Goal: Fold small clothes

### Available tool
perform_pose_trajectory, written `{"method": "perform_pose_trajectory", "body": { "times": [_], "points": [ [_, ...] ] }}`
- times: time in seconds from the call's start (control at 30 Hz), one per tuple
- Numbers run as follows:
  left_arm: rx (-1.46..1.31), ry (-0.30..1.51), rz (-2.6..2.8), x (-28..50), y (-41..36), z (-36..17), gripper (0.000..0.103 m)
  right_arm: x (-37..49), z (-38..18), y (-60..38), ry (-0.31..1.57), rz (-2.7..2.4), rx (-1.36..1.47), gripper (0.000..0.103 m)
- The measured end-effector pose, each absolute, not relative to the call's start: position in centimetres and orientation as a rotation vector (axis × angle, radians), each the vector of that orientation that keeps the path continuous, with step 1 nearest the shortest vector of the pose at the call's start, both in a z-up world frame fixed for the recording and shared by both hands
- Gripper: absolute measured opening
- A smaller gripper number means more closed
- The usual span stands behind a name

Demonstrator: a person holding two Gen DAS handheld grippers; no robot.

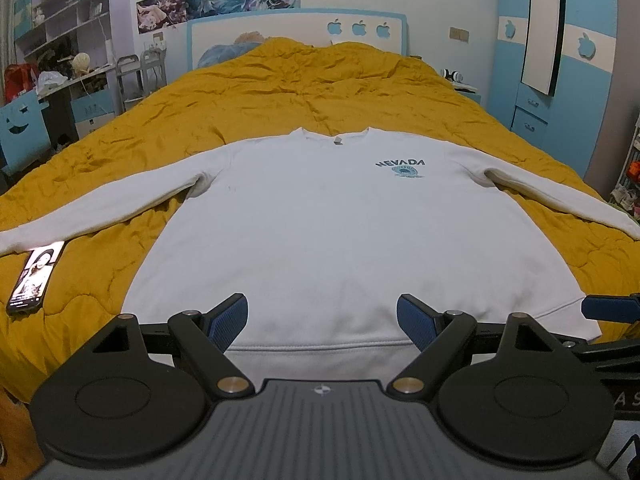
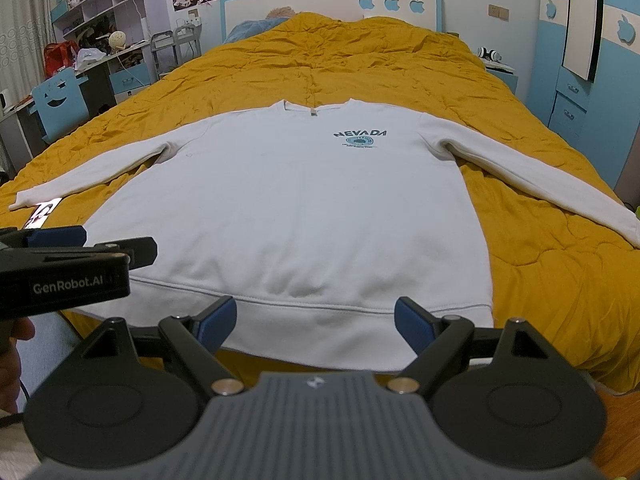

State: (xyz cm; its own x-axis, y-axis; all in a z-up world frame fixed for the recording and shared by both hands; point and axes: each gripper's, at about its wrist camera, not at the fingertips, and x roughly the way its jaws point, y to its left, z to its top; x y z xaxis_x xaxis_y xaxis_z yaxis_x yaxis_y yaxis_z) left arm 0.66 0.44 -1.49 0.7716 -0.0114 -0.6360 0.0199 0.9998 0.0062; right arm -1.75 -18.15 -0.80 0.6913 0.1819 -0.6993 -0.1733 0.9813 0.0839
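Note:
A white long-sleeved sweatshirt [image 1: 320, 232] with a blue "NEVADA" print lies flat, front up, on the yellow quilt, sleeves spread to both sides and hem towards me. It also shows in the right wrist view [image 2: 296, 208]. My left gripper [image 1: 322, 320] is open and empty, hovering over the hem. My right gripper [image 2: 314, 322] is open and empty, just above the hem's near edge. The left gripper's body [image 2: 60, 276] shows at the left of the right wrist view, and a right gripper finger [image 1: 608, 306] at the right edge of the left wrist view.
A phone [image 1: 34, 278] with a lit screen lies on the yellow quilt [image 1: 320, 92] by the left cuff. A desk, shelves and a blue chair [image 2: 60, 108] stand left of the bed. A blue wardrobe [image 1: 560, 80] and a nightstand stand to the right.

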Motion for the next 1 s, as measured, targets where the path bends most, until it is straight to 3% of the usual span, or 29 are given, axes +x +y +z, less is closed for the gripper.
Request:
{"method": "perform_pose_trajectory", "body": {
  "times": [0.2,0.53,1.0],
  "points": [
    [-0.031,0.702,-0.02,2.2,2.1,-1.3,0.097,-0.4,-1.9,-18.5,0.77,0.185,0.007,0.082],
    [-0.074,0.655,-0.012,5.6,8.5,1.4,0.097,4.4,1.4,-20.0,0.641,0.169,0.008,0.082],
    [-0.252,0.621,0.394,10.4,33.7,4.9,0.098,16.7,1.8,-19.7,0.65,0.233,0.068,0.082]
  ]
}}
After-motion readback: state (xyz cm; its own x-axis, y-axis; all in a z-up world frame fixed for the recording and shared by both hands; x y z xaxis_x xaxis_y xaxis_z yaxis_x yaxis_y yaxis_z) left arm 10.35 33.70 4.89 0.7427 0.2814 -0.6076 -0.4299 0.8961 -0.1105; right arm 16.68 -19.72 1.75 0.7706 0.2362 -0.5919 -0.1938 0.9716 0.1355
